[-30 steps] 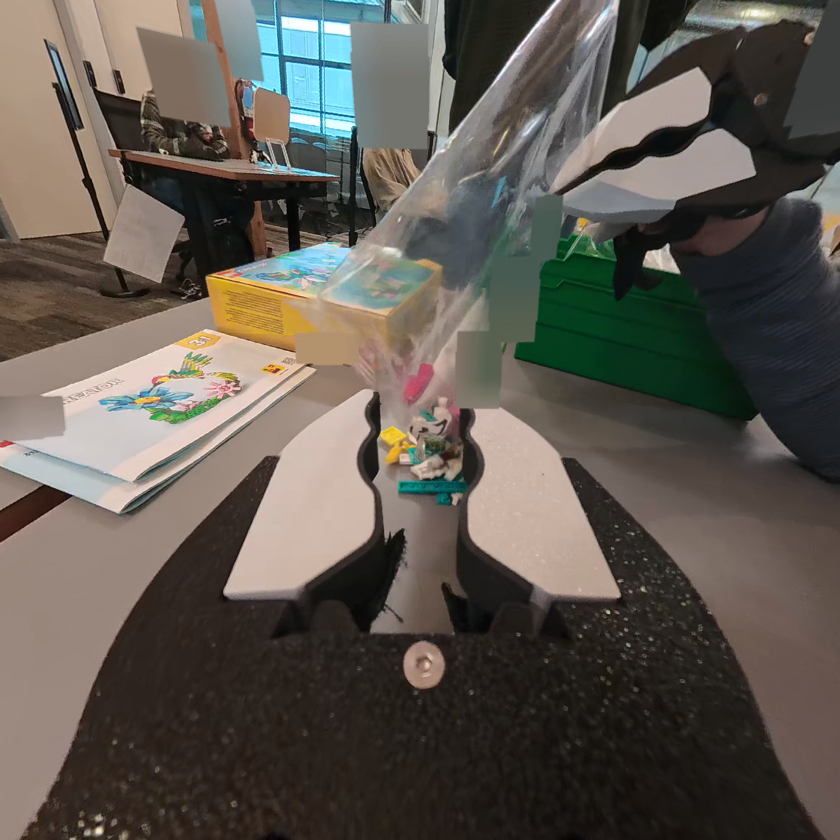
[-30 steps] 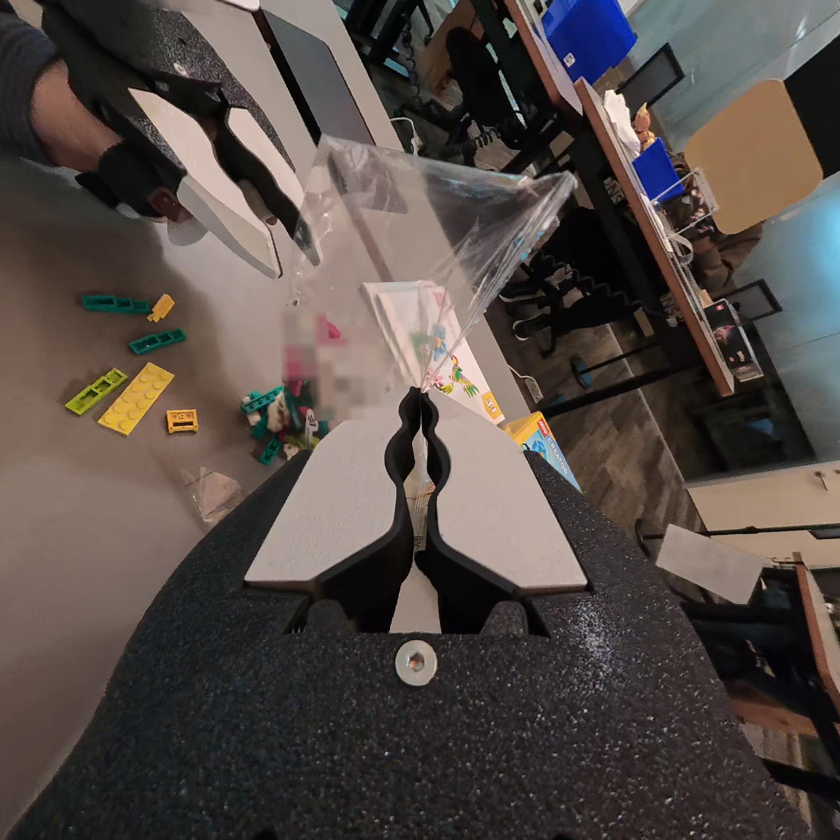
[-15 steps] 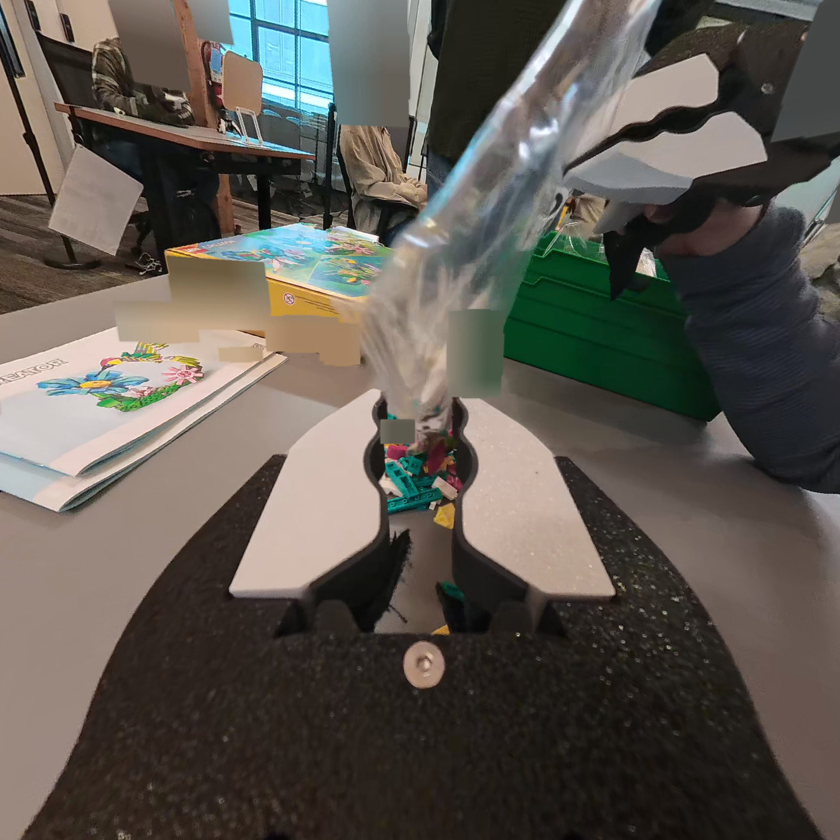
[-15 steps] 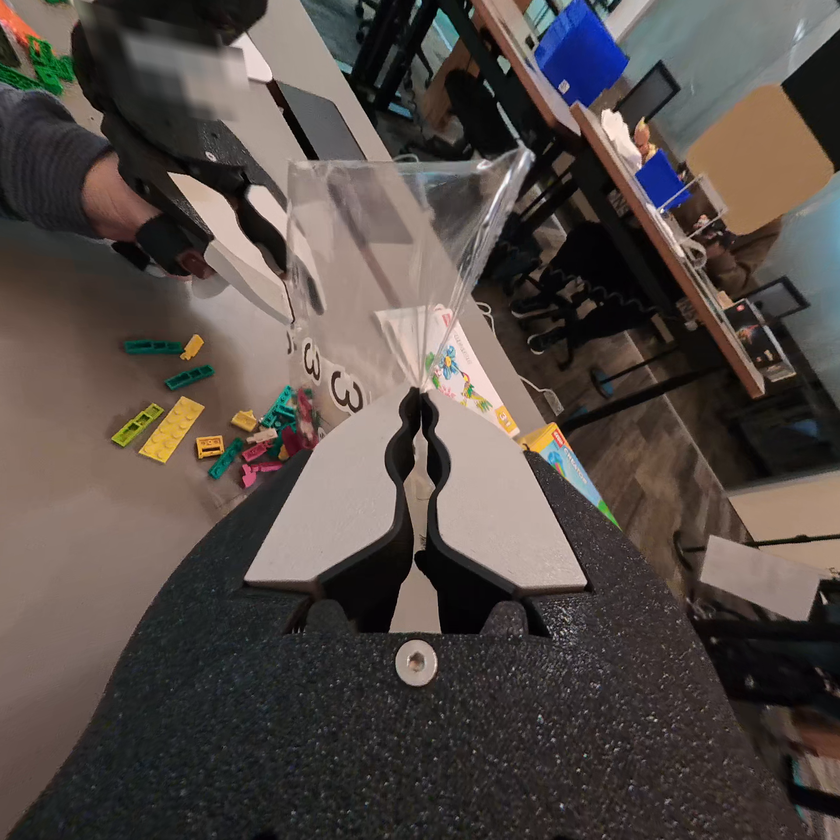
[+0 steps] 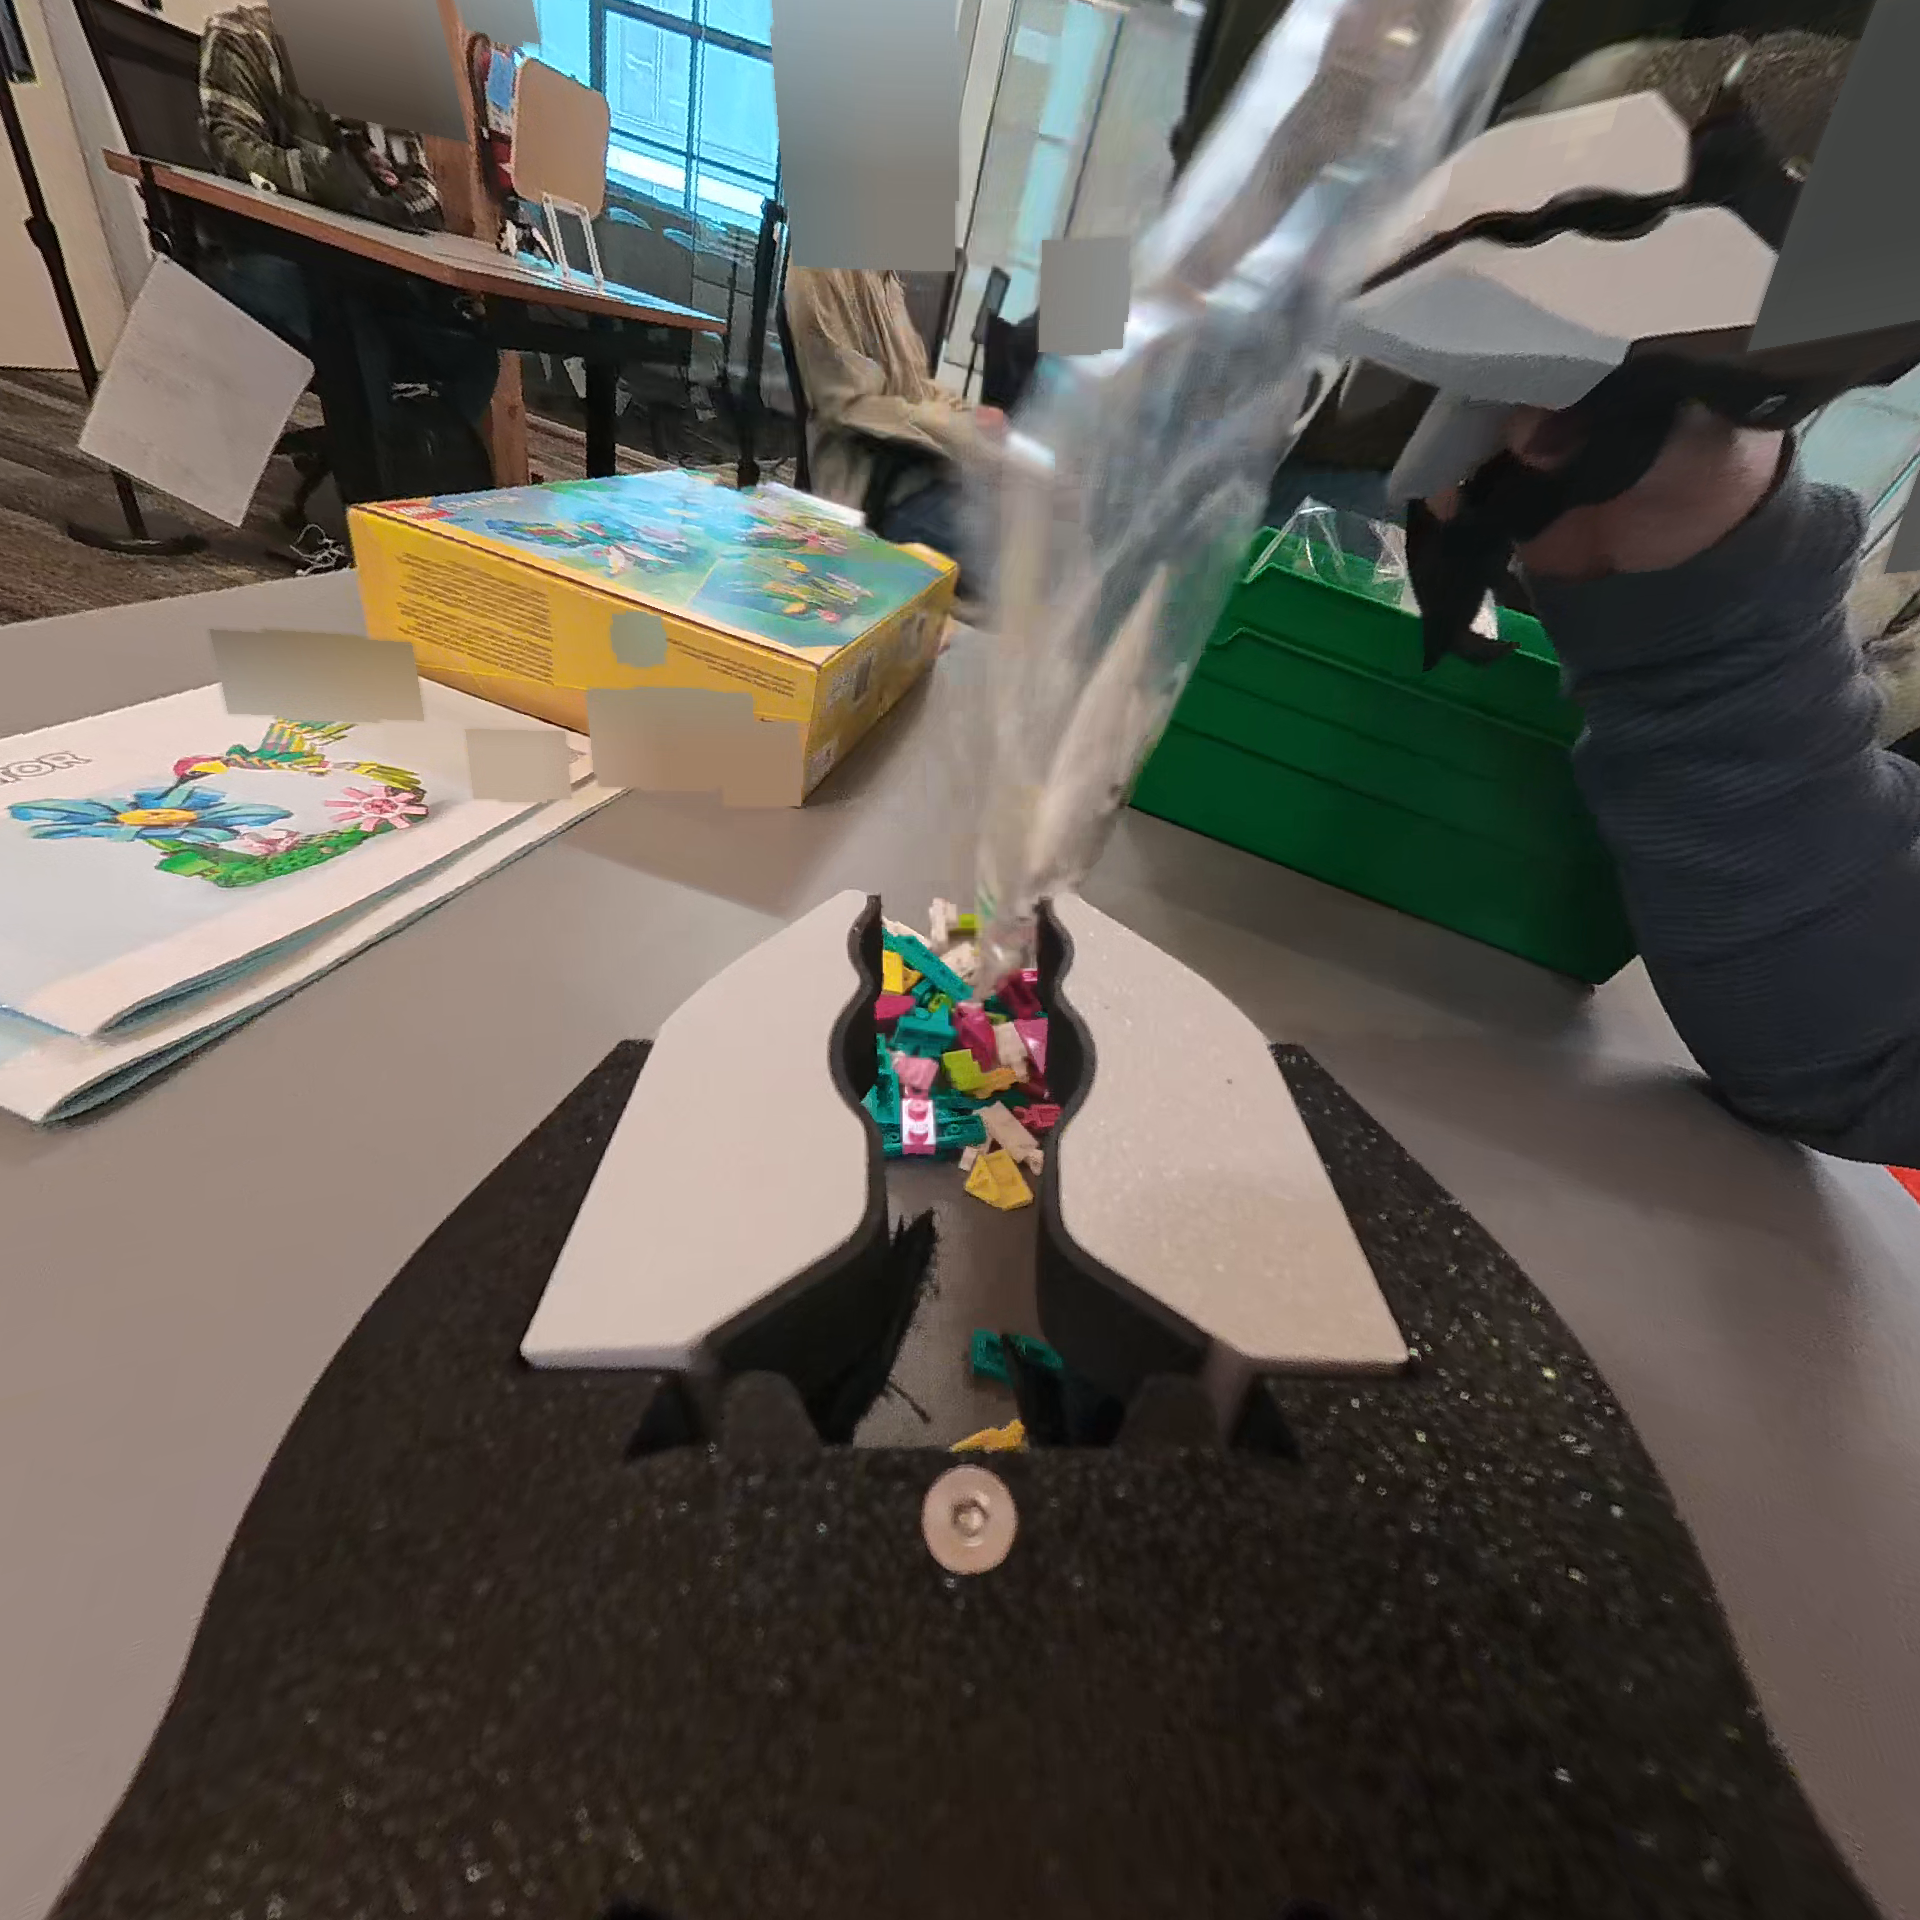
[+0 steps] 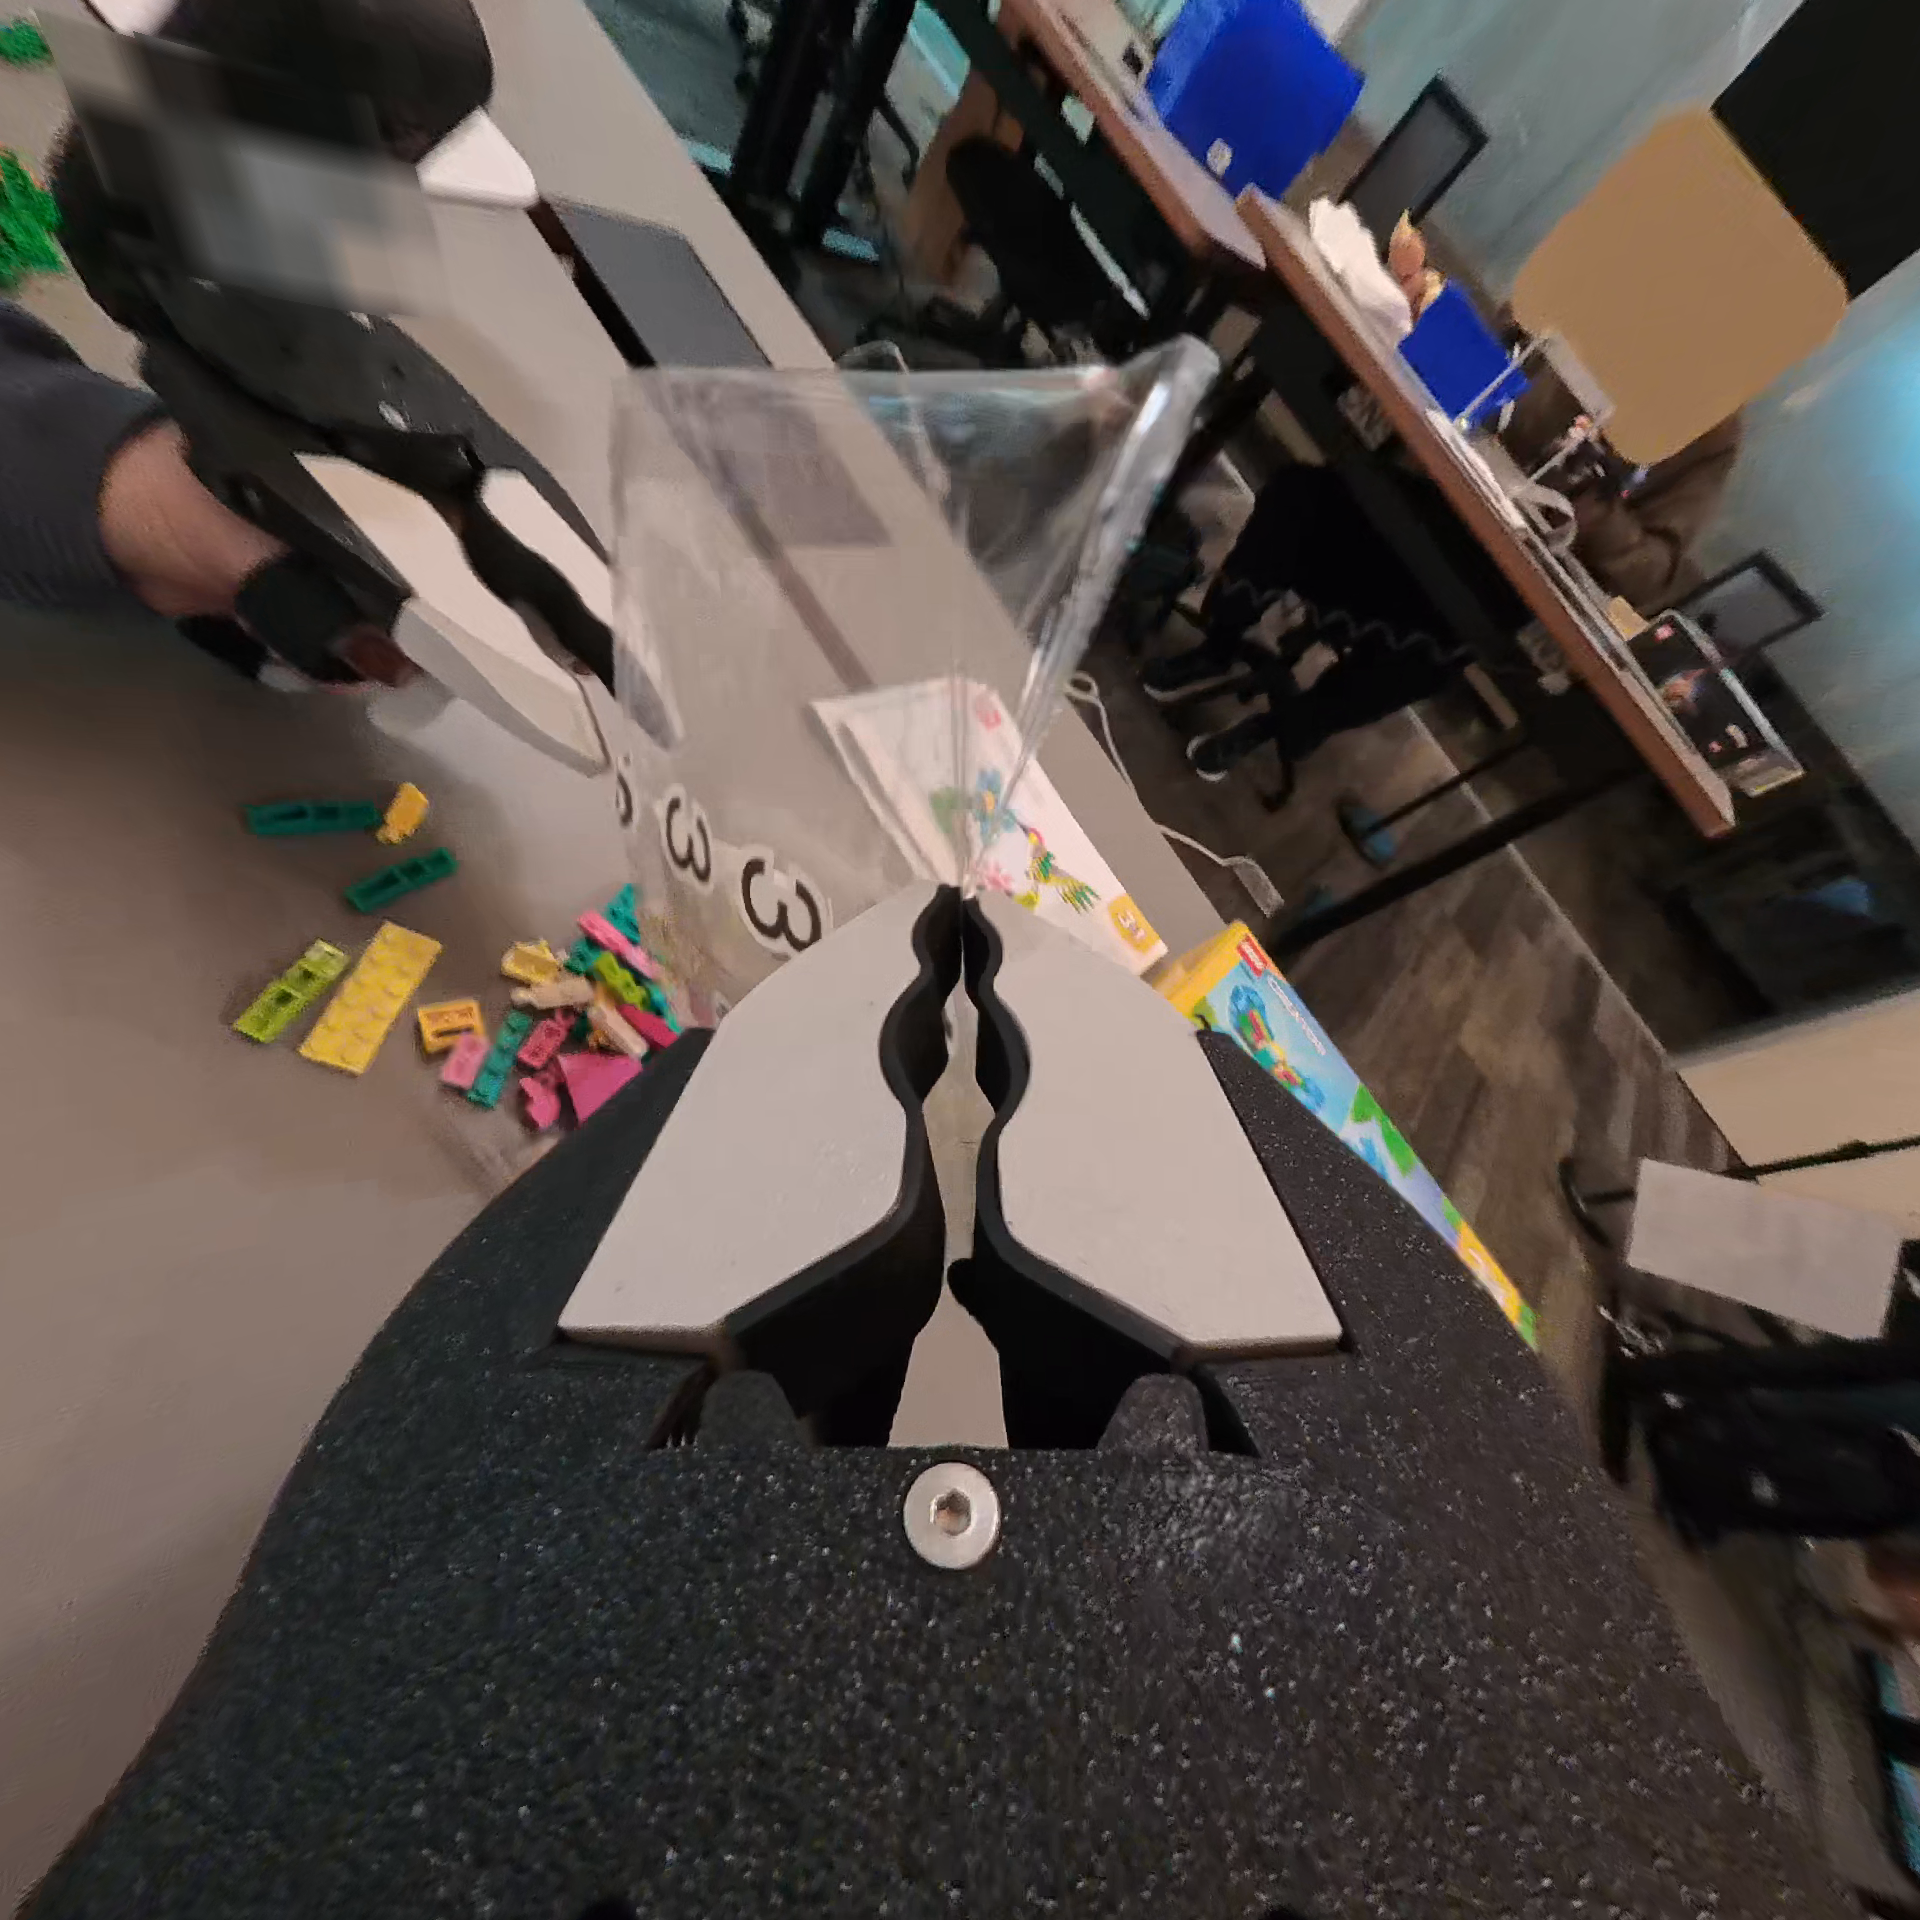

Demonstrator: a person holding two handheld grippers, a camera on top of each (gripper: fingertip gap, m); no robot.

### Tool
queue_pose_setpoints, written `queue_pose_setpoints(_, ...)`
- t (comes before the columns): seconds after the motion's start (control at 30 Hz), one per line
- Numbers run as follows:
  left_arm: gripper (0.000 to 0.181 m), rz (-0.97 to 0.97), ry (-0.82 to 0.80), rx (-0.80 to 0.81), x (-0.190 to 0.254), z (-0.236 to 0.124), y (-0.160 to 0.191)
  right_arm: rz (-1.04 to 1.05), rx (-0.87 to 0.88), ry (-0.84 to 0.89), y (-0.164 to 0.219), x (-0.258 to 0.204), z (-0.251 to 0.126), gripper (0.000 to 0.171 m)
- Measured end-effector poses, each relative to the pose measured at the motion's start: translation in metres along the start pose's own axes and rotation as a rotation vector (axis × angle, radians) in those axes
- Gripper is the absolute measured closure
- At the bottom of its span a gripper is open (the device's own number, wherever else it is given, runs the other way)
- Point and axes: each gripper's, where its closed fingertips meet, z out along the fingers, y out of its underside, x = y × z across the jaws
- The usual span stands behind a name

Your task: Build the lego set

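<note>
My right gripper is shut on a corner of a clear plastic bag and holds it up, tilted, over the grey table. It also shows in the left wrist view. The bag looks empty. Its lower end hangs between the tips of my left gripper, which is open with a clear gap, and which shows in the right wrist view. A pile of small pink, teal, yellow and white lego pieces lies on the table under the bag. The pile also shows in the right wrist view.
A yellow plate, a lime plate and teal plates lie apart from the pile. The instruction booklets lie left, the yellow lego box behind them, a green bin at right. People sit at desks beyond. There is about 15 cm between the tips of the two grippers. My left gripper's tips are some 10 cm from the yellow plate.
More pieces have dropped out of the bag and the pile on the table has grown. The right gripper has raised the bag higher. The left gripper stays open at the bag's lower end.
</note>
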Motion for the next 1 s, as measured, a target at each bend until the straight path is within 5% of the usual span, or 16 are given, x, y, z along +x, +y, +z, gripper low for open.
queue_pose_setpoints(0.5,0.156,-0.009,-0.011,0.008,-0.003,-0.002,-0.002,0.04,0.052,0.099,-0.008,0.017,-0.009,0.171)
queue_pose_setpoints(0.63,0.153,-0.003,-0.002,0.016,0.0,-0.002,-0.004,0.209,0.103,0.108,-0.004,0.031,-0.013,0.171)
queue_pose_setpoints(0.87,0.112,0.1,-0.04,-0.048,0.013,0.012,-0.004,0.574,0.353,-0.007,-0.026,0.044,-0.035,0.171)
queue_pose_setpoints(1.0,0.119,0.141,0.063,-0.002,0.044,0.022,-0.009,0.691,0.433,-0.042,-0.036,0.046,-0.044,0.171)
